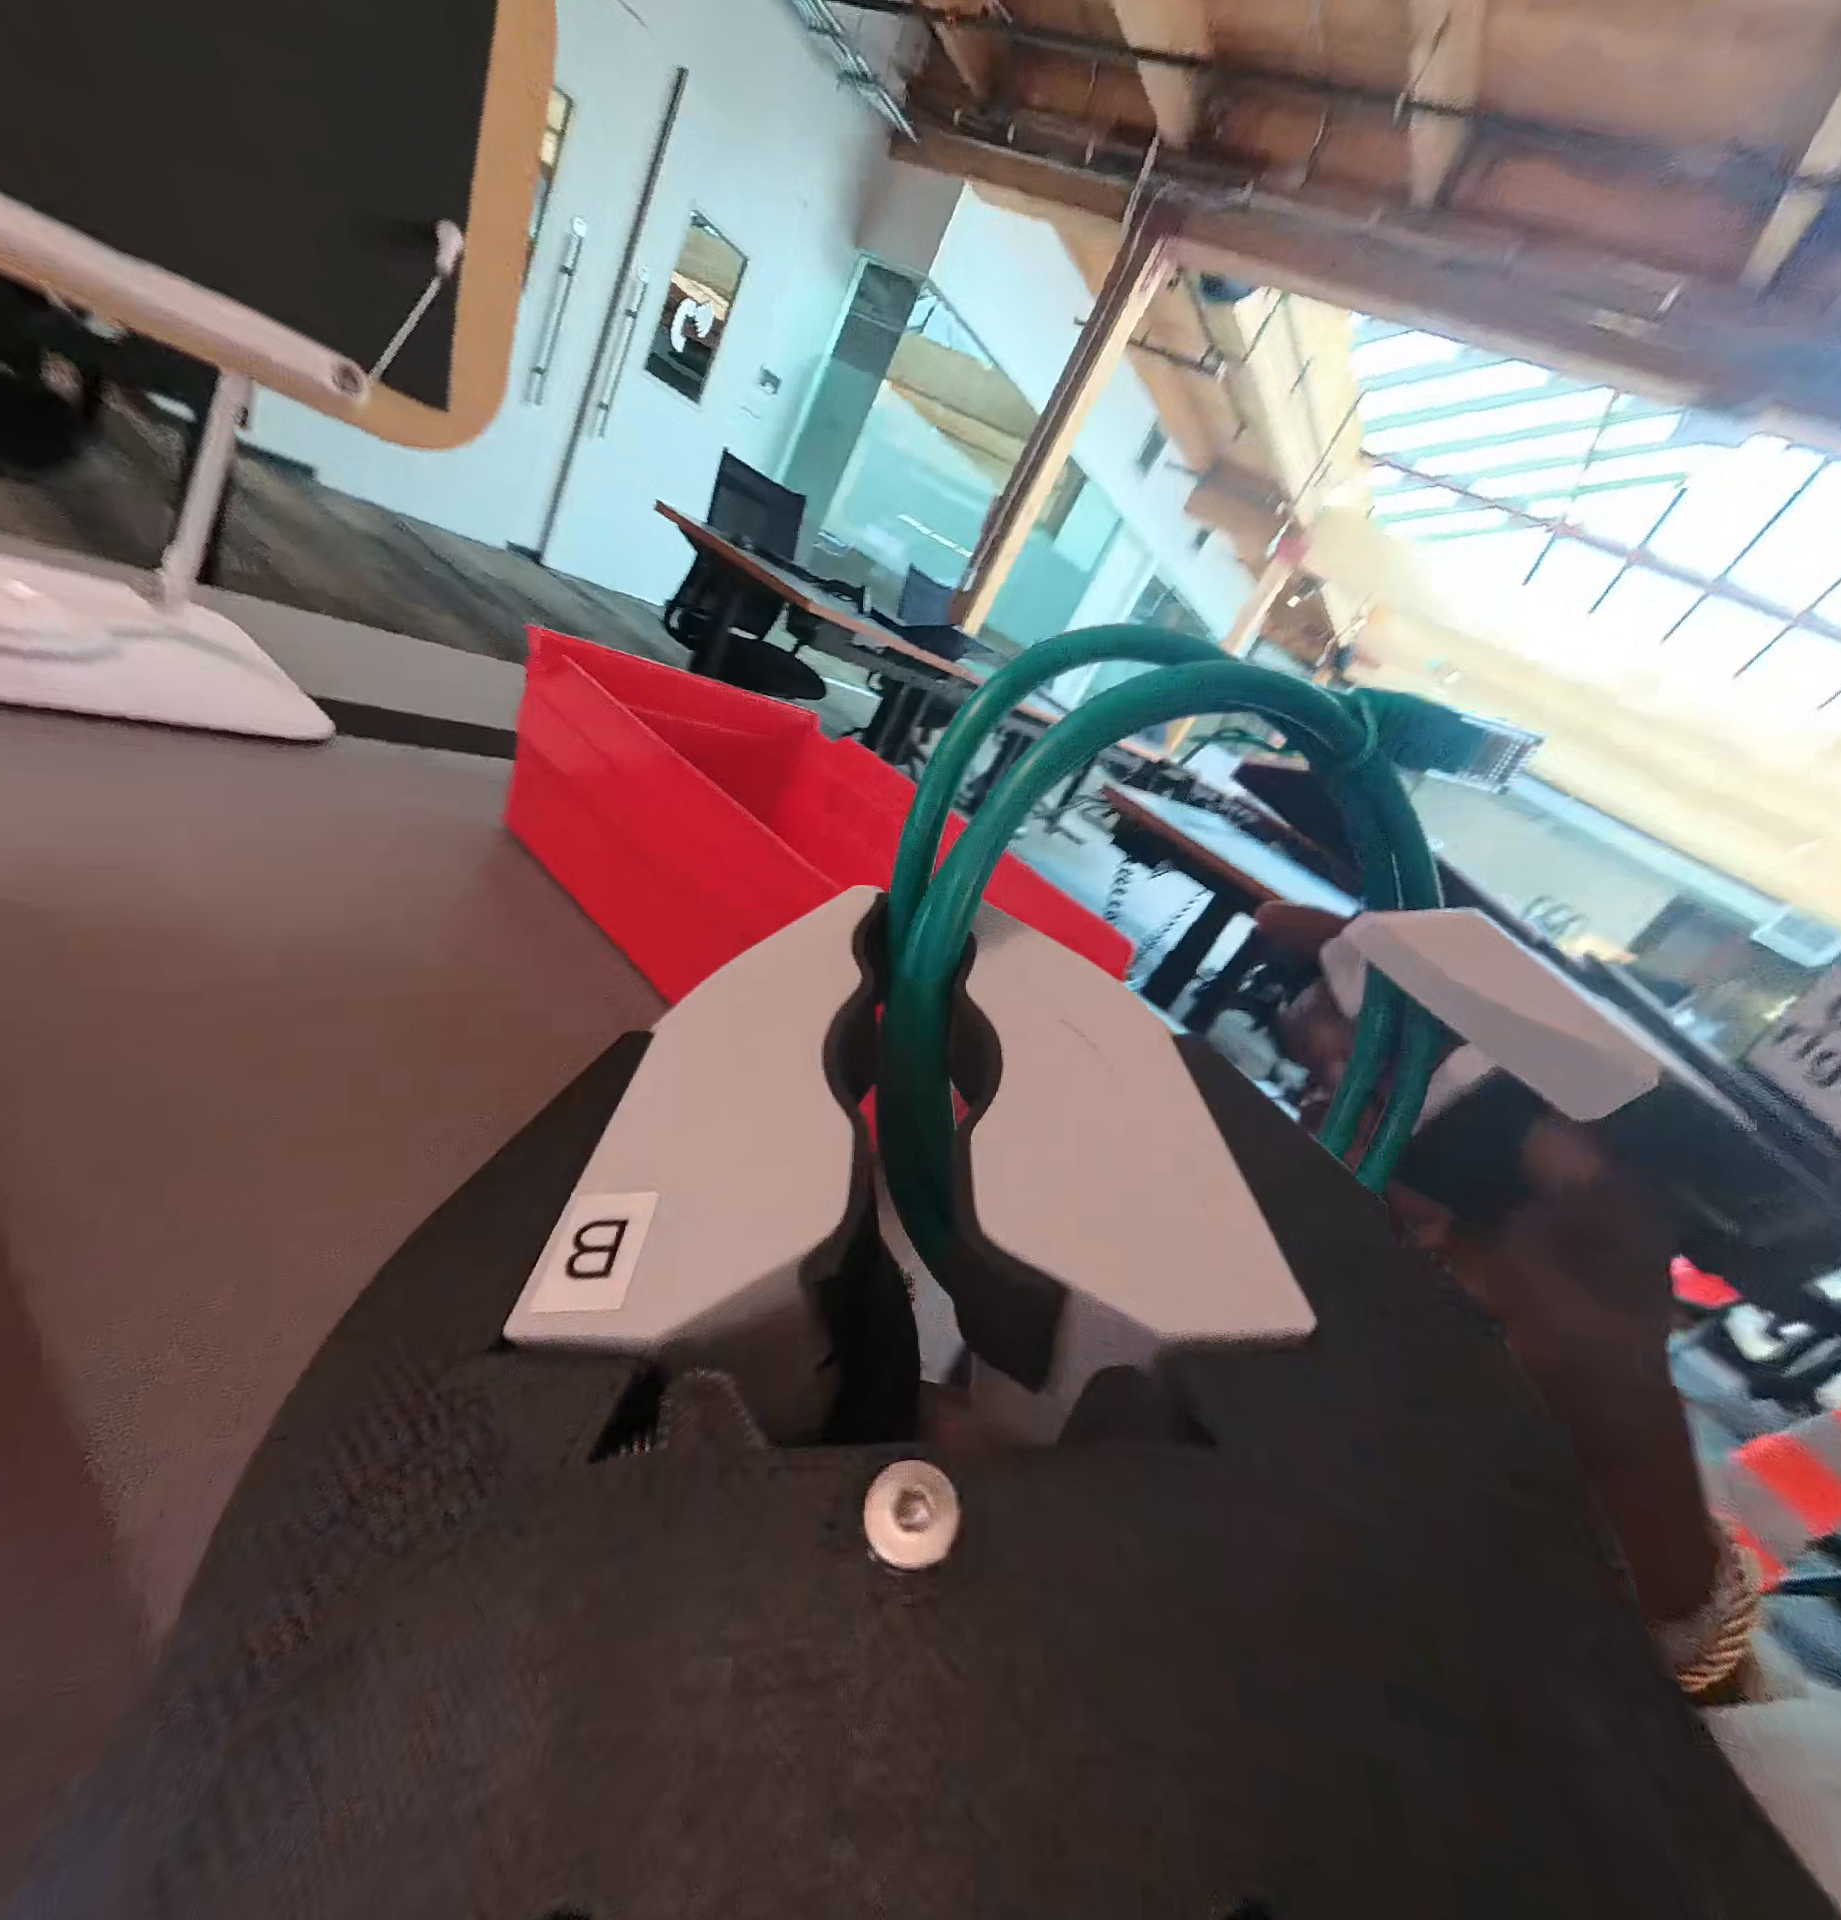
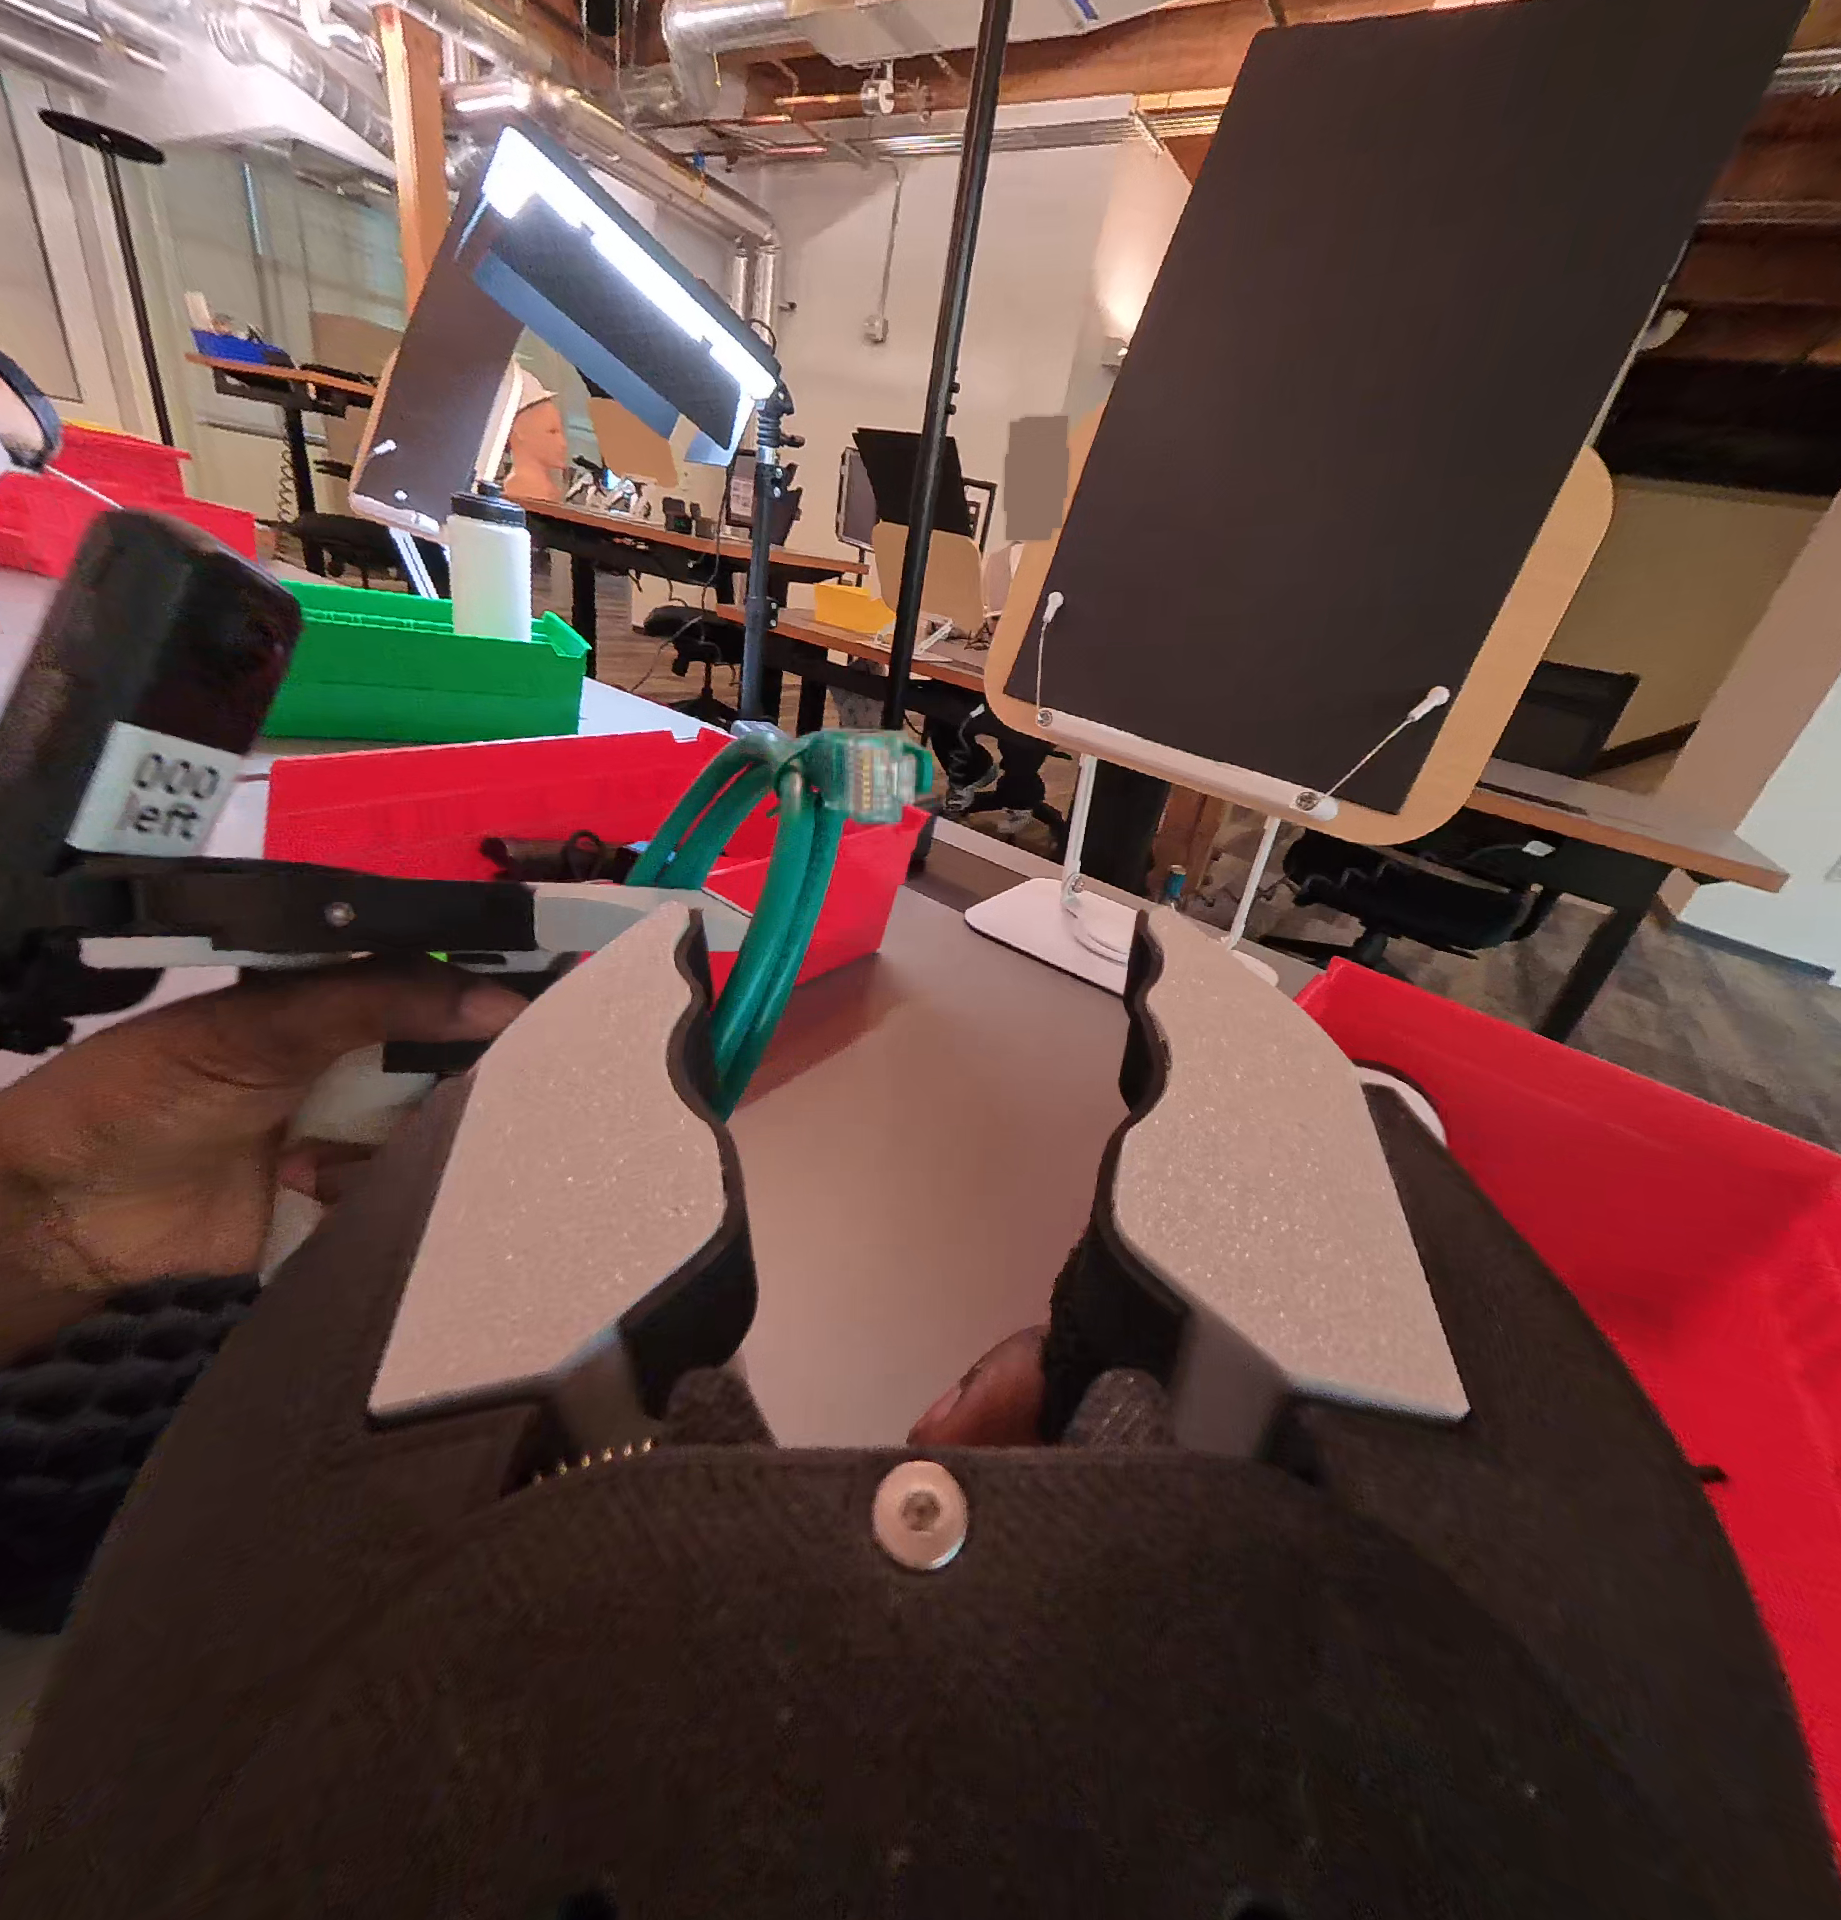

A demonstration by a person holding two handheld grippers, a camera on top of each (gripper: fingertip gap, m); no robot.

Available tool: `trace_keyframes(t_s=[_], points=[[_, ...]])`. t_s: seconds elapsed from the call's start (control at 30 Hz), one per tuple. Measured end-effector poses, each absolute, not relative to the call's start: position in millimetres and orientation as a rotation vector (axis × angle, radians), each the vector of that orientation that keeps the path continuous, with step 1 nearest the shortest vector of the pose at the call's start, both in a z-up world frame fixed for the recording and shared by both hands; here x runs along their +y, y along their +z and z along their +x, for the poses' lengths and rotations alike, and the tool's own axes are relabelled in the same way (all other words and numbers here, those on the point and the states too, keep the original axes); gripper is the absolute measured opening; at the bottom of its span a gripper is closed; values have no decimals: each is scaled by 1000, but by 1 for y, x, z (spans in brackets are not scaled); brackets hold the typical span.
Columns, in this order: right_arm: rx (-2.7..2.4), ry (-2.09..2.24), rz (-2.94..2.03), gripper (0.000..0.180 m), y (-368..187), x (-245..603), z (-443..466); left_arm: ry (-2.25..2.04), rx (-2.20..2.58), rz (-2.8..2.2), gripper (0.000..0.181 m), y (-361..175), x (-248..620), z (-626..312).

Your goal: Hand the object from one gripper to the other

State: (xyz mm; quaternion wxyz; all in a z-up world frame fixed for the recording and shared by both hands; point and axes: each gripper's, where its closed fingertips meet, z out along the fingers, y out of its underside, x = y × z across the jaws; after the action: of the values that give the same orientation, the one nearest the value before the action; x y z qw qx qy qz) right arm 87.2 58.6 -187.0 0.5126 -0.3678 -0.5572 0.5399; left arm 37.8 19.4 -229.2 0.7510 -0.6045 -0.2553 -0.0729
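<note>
my left claw point(image 1: 921, 997) was squeezed tight on the green cable point(image 1: 1134, 717), which looped up in the air. my right claw point(image 2: 921, 997) was wide open, and the cable point(image 2: 781, 935) hung by its left finger point(image 2: 583, 1143). behind it a red bin point(image 2: 459, 790) sat on the dark table point(image 2: 947, 1143) with something black point(image 2: 563, 857) inside. another red bin point(image 2: 1622, 1247) was on the right. a green bin point(image 2: 428, 675) held a white bottle point(image 2: 490, 566).

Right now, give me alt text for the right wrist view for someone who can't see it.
The open right gripper faces a looped green cable held by the left gripper coming in from the left. The cable hangs by the right gripper's left finger, above a dark table with red bins.
</note>
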Motion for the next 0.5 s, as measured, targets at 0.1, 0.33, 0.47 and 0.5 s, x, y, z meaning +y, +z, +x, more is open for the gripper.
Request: trace_keyframes(t_s=[0.1,0.33,0.47,0.5], points=[[-1329,1326,-894,77,-185,58,88,-272,-609,-1254,8,-229,22,38],[-1310,1369,-868,78,-181,54,92,-354,-698,-1124,8,-227,20,28],[-1268,1408,-833,78,-174,54,96,-395,-763,-1013,9,-218,9,13],[-1258,1415,-830,76,-173,54,97,-409,-776,-977,8,-215,5,9]])
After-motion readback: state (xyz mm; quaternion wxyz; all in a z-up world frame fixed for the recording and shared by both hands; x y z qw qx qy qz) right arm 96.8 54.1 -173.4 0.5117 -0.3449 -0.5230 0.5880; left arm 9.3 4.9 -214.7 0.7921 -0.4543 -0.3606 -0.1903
